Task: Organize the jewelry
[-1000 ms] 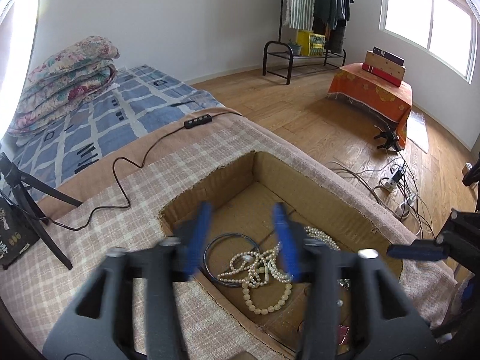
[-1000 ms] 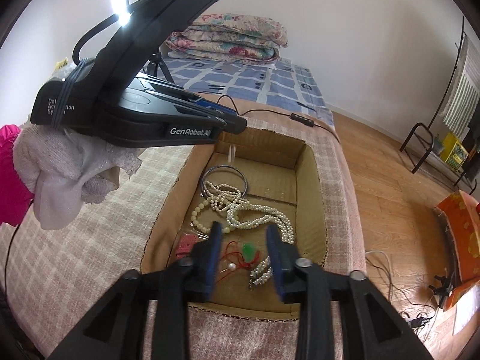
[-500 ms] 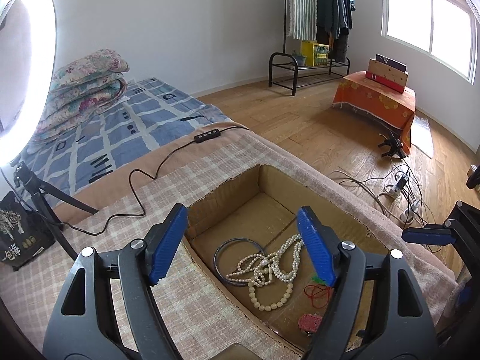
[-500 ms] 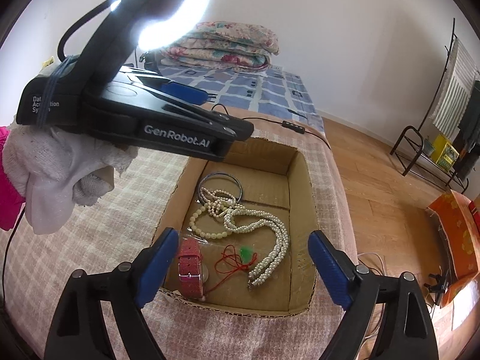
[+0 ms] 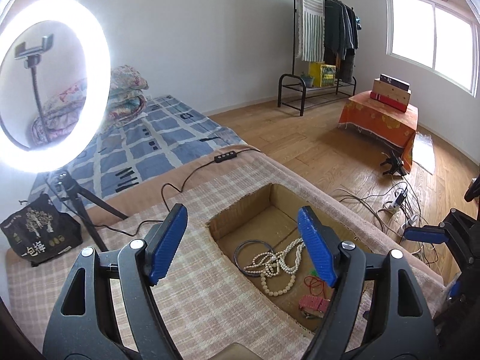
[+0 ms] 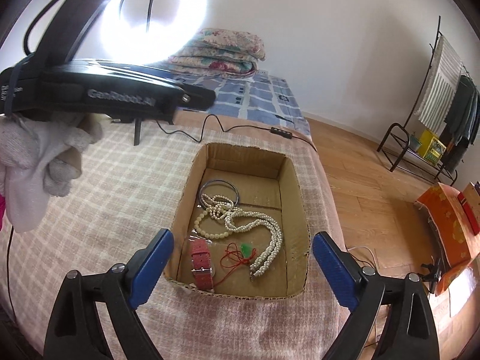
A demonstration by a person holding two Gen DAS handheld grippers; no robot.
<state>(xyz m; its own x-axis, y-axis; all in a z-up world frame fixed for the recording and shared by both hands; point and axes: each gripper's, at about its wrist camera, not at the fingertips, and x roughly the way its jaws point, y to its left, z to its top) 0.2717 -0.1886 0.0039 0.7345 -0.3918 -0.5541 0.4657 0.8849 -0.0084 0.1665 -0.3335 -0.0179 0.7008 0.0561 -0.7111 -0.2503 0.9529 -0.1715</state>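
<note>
Both claws are held spread wide above a plaid blanket (image 6: 105,210), and nothing is gripped by either. The left claw (image 5: 243,246) is raised over the blanket's weave, its ribbed blue pads (image 5: 166,241) angled toward the near-left corner of a cardboard box (image 6: 295,186). The right claw (image 6: 241,267) is poised low at the box's near short wall, with one pad seen at each side of that wall. In the right wrist view the left claw's black body (image 6: 105,96) is seen side-on, carried by a hand in a white knitted glove (image 6: 36,156).

The box is sunk into the blanket, open-topped, its long axis running away from the right claw. On its corrugated floor a thin dark metal bangle (image 6: 220,190) is lain at the far end. A tangle of cream pearl necklaces (image 6: 240,219) is draped from the bangle diagonally toward the near right. A pink textured watch strap (image 6: 201,262) is laid lengthwise along the near left wall. Beside it, a green pendant on red cord (image 6: 244,250) is loosely coiled.

A lit ring light (image 5: 52,90) is stood on a tripod at the blanket's far-left edge.
</note>
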